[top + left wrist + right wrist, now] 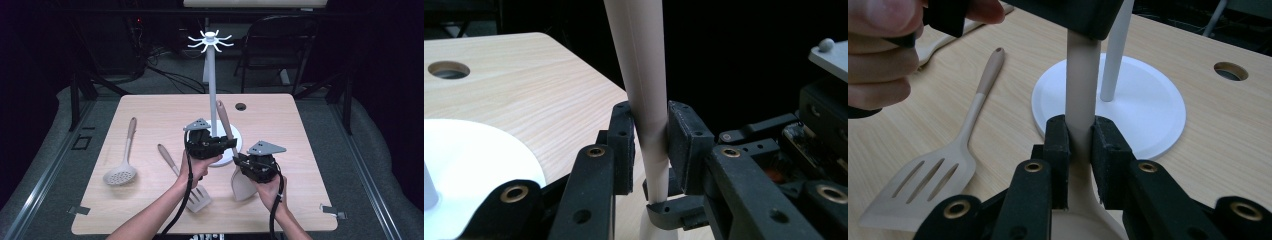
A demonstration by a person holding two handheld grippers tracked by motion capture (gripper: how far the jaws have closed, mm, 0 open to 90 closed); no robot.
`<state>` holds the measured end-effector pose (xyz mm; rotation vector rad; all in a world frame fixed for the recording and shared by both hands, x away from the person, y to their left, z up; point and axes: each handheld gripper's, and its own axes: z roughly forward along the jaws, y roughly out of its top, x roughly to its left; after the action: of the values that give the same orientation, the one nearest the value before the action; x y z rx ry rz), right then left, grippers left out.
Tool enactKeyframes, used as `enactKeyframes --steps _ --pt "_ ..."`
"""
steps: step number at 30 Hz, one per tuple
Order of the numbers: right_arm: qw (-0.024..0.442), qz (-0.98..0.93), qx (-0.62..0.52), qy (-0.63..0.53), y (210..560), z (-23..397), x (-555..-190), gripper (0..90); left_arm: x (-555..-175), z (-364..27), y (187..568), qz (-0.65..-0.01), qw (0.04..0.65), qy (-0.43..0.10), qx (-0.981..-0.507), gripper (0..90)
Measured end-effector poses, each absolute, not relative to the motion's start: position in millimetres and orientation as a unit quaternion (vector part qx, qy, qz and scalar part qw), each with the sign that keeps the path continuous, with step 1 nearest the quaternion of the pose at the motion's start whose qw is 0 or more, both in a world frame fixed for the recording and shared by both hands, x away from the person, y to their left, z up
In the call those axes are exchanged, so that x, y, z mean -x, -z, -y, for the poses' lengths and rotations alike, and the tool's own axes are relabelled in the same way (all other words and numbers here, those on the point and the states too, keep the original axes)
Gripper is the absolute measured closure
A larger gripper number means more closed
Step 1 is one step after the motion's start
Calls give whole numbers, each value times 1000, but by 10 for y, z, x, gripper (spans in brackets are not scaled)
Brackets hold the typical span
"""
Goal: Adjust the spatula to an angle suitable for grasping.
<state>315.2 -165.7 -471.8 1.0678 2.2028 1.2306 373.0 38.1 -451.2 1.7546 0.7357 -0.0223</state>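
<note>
- Gripping the spoon point(239, 181) handle, right gripper point(1080, 150) is clamped near the bowl.
- Left gripper point(650, 145) pinches the same handle higher up, beside the stand point(212, 85).

Dark lab: cables point(165, 75), folding chair point(280, 45).

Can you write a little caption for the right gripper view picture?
Right gripper clamps a beige utensil handle beside the white stand base, with a slotted spatula lying on the table.

Overhead light falls evenly on the surface point(150, 115) — surroundings near black, shadows soft and short — with near tool parts and the hand point(878, 50) blurred.
</note>
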Motion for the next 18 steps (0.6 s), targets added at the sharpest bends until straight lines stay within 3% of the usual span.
enactKeyframes --steps 14,18 --pt "196 -785 -378 -450 4688 1682 -3162 774 -3669 -326 4448 -279 587 -8 -760 773" --pt "190 -788 -377 -449 4678 1724 -3153 703 -3689 -338 4433 -278 586 -16 -761 775"
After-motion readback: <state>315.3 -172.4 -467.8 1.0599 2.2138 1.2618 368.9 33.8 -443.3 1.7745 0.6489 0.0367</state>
